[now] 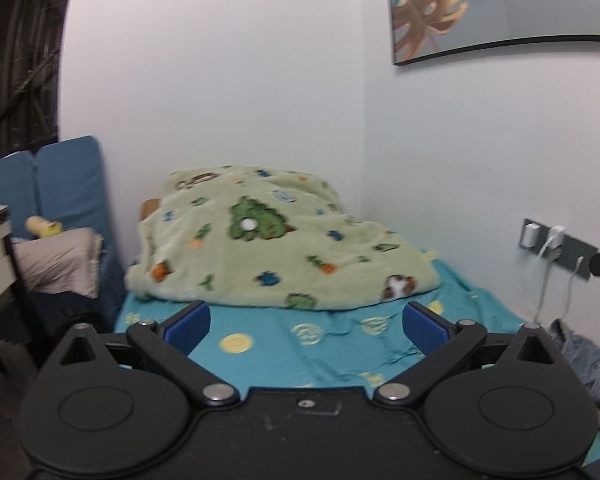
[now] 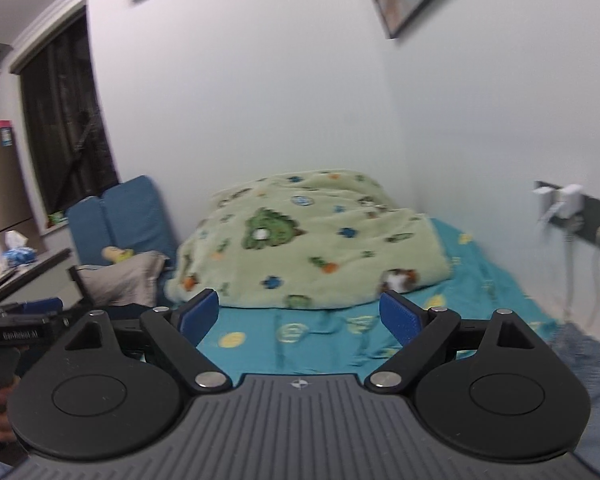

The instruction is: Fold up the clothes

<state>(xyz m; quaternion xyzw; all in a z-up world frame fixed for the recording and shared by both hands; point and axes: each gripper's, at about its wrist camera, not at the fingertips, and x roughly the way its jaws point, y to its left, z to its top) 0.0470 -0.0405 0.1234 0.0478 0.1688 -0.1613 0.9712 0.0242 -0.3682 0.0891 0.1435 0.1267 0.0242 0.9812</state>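
A crumpled pale-blue garment (image 1: 592, 364) lies at the bed's right edge by the wall; in the right wrist view the garment (image 2: 584, 356) is a blurred blue patch at right. My left gripper (image 1: 306, 322) is open, raised above the teal sheet (image 1: 268, 356), with nothing between its blue pads (image 1: 190, 324). My right gripper (image 2: 300, 316) is also open and holds nothing, hovering over the sheet (image 2: 256, 344). The left gripper's body shows at the far left of the right wrist view. Both point toward the head of the bed.
A bunched green cartoon-print blanket (image 1: 276, 240) fills the far end of the bed. Blue cushions (image 1: 64, 184) and a grey pillow (image 1: 60, 264) sit at left. A wall socket with chargers and hanging cables (image 1: 552, 248) is at right, a framed picture (image 1: 480, 8) above.
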